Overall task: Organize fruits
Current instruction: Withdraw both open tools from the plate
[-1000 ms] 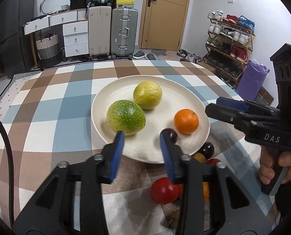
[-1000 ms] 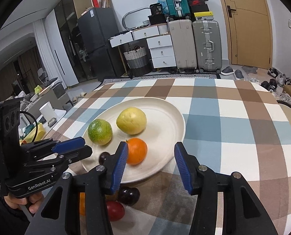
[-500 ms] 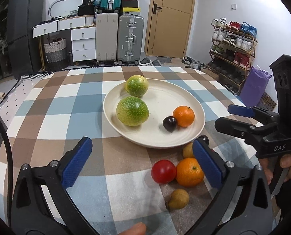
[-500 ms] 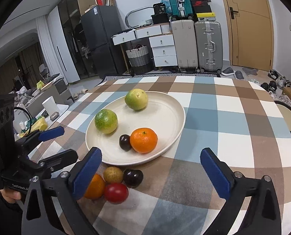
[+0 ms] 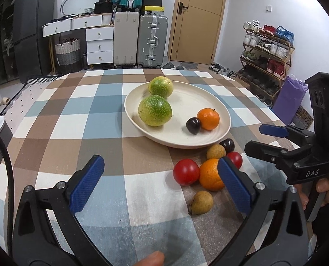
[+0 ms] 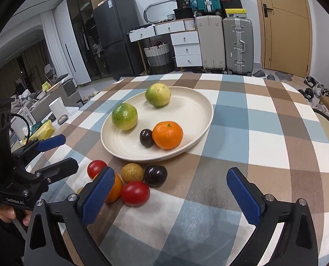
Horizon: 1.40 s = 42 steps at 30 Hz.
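- Checked cloth, brown, blue and white, covers the table (image 5: 75, 115); its near edge is cut off by both views.
- Hard to make out: in the right wrist view the loose orange (image 6: 114, 187) is half hidden behind the right gripper's blue pad, and a yellowish fruit behind that pad shows only as a sliver.
- In the left wrist view one red tomato (image 5: 235, 159) is partly covered by the left gripper's right pad.
- A fingertip (image 5: 152, 259) pokes in at the bottom edge of the left wrist view; the rest of the hand is out of frame.
- Left gripper (image 5: 157, 184): jaws spread wide, holding nothing, hovering over the cloth just short of the loose fruit.
- Right gripper (image 6: 170, 190): jaws likewise wide apart and empty, low over the cloth, near the loose fruit.
- Cream plate (image 5: 206, 97) sits mid-table, carrying two green-yellow mottled fruits (image 5: 155, 110), one orange (image 5: 208, 119) and a dark plum (image 5: 193, 126) touching that orange.
- Off the plate, bunched just beside its near rim: a second dark plum (image 6: 155, 175), a tan rough-skinned fruit (image 6: 132, 172), two red tomatoes and the loose orange.
- A small pear-shaped fruit (image 5: 201, 202) lies slightly apart, nearest the camera.
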Each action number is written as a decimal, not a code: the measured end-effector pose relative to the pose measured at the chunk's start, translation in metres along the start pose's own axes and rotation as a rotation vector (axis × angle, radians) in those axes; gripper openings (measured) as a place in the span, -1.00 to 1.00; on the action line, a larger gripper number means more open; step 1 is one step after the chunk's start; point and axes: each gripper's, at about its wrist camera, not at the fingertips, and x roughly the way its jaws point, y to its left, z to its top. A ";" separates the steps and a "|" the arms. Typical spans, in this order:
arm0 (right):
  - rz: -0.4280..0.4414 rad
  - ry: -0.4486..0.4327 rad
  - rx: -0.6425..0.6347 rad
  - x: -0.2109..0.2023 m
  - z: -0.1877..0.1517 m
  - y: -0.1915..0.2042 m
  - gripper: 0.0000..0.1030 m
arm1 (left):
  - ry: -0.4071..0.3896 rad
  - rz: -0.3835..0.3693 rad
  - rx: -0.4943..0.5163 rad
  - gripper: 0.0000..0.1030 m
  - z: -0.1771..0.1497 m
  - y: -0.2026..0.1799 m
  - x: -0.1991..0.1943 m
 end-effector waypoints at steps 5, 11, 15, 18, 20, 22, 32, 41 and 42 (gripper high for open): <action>-0.003 0.015 -0.012 -0.003 -0.005 0.004 1.00 | 0.014 0.014 0.006 0.98 -0.006 -0.002 -0.004; 0.002 0.048 -0.033 0.000 -0.009 0.009 0.99 | 0.032 0.028 0.045 0.98 -0.010 -0.011 -0.005; 0.012 0.071 -0.051 0.003 -0.011 0.013 0.99 | 0.035 0.028 0.055 0.98 -0.013 -0.014 -0.007; 0.013 0.071 -0.060 0.003 -0.012 0.015 1.00 | 0.047 0.022 0.051 0.98 -0.014 -0.014 -0.007; 0.018 0.079 -0.064 0.004 -0.012 0.016 1.00 | 0.055 0.015 0.053 0.98 -0.015 -0.014 -0.007; 0.015 0.096 -0.072 0.007 -0.012 0.017 0.99 | 0.074 0.011 0.053 0.98 -0.016 -0.014 -0.004; -0.015 0.176 -0.108 0.024 -0.014 0.022 0.93 | 0.122 0.011 0.030 0.98 -0.017 -0.010 0.006; -0.039 0.177 -0.126 0.022 -0.010 0.021 0.92 | 0.131 0.000 0.011 0.98 -0.017 -0.006 0.008; -0.046 0.180 -0.125 0.022 -0.010 0.019 0.91 | 0.134 0.000 0.010 0.98 -0.017 -0.006 0.009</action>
